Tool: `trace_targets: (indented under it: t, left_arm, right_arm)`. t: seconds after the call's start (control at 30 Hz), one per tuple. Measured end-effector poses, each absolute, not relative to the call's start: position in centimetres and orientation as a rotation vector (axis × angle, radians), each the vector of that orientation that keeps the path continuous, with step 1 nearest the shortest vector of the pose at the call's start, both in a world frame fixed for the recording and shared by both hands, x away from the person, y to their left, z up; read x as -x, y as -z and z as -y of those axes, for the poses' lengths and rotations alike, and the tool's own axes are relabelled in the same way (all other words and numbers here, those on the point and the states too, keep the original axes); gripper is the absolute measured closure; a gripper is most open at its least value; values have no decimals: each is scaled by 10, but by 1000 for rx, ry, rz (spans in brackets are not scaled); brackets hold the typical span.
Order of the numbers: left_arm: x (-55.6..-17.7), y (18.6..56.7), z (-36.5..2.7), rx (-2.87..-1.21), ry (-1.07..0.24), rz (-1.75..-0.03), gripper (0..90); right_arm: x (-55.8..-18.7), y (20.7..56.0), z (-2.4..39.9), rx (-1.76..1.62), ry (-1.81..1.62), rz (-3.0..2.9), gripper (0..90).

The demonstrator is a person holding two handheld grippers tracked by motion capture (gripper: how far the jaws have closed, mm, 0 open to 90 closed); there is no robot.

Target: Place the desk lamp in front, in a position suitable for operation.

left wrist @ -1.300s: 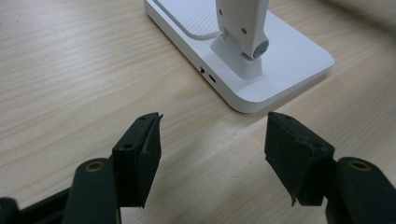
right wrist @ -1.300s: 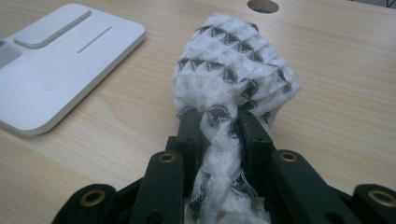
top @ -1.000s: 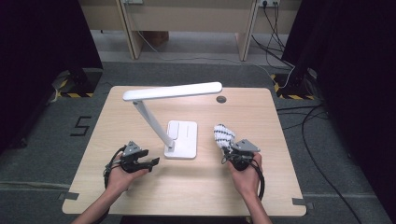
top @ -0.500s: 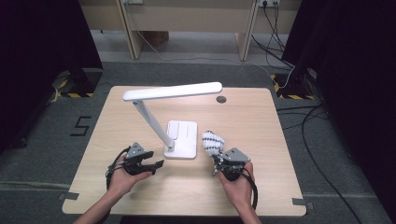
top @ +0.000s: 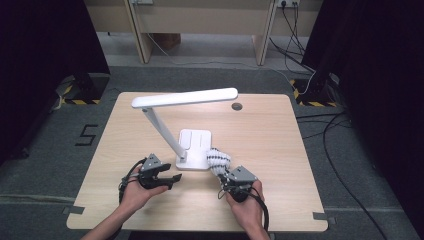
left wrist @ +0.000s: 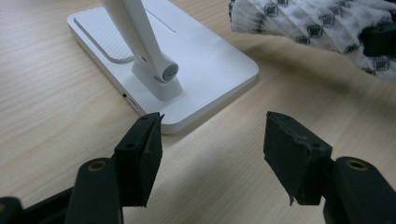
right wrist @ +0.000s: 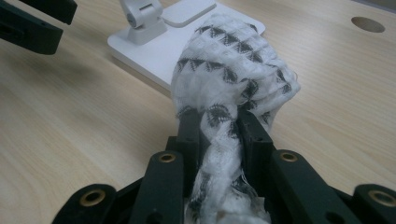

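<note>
Your right gripper (top: 231, 176) is clamped on a bunched white cloth (top: 218, 161) with a black pattern; in the right gripper view the cloth (right wrist: 233, 79) is squeezed between the two jaws and bulges out past their tips. The cloth sits near the desk's (top: 280, 135) front edge, a little right of its middle, touching or just beside the front right corner of the lamp's base (top: 194, 148). Your left gripper (top: 167, 177) rests near the front edge, left of the base, its jaws spread wide with bare wood between them; in the left gripper view they point at the base's near corner (left wrist: 205, 70). The white lamp (top: 184, 98) stands at the desk's middle, its arm leaning toward the left edge. A round hole (top: 237, 106) lies near the back edge.
</note>
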State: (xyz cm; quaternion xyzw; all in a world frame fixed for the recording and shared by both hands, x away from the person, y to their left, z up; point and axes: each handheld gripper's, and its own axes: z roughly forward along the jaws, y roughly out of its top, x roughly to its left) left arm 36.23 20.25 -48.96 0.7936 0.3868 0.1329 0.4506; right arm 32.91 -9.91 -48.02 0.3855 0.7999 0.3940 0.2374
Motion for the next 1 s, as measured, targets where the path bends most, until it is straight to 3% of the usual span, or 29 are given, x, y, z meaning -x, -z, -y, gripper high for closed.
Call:
trace_targets:
  t: [1.0]
  left_arm:
    - [-358, 490, -186, -1951, -238, -935, 381]
  right_arm:
    - [-308, 499, 48, -912, -1102, -2336, 744]
